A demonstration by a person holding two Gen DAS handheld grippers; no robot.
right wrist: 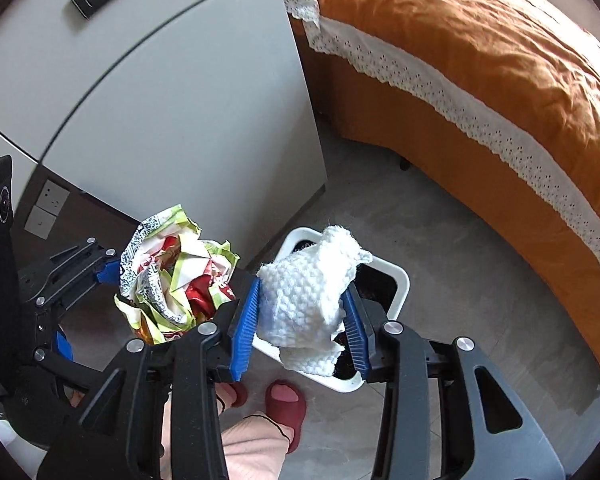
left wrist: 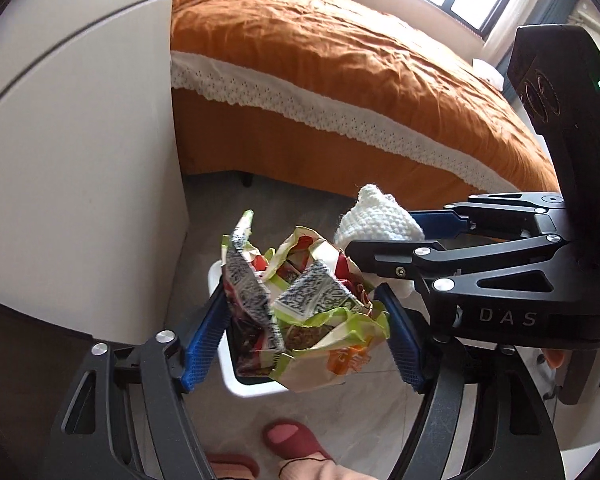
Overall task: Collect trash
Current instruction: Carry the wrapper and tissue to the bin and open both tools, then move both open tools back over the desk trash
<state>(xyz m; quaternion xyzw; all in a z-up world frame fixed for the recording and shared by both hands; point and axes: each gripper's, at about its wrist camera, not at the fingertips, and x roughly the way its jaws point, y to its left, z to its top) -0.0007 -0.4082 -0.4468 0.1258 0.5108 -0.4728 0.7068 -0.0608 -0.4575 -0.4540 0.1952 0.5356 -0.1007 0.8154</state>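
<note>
The crumpled snack wrapper (left wrist: 304, 304) hangs between the left gripper (left wrist: 306, 332) fingers, which look released; whether they touch it I cannot tell. The white paper towel (right wrist: 306, 300) sits between the right gripper (right wrist: 302, 320) fingers, also loosening. Both are above the white bin (right wrist: 398, 280) on the floor. To do it well, keep each piece over the opening. The cabinet (right wrist: 180, 112) and bed (right wrist: 480, 80) stand near, but the floor around the bin is free.

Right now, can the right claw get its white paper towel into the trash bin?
Probably yes: the right claw holds the white paper towel over the open white trash bin, with nothing between them.
</note>
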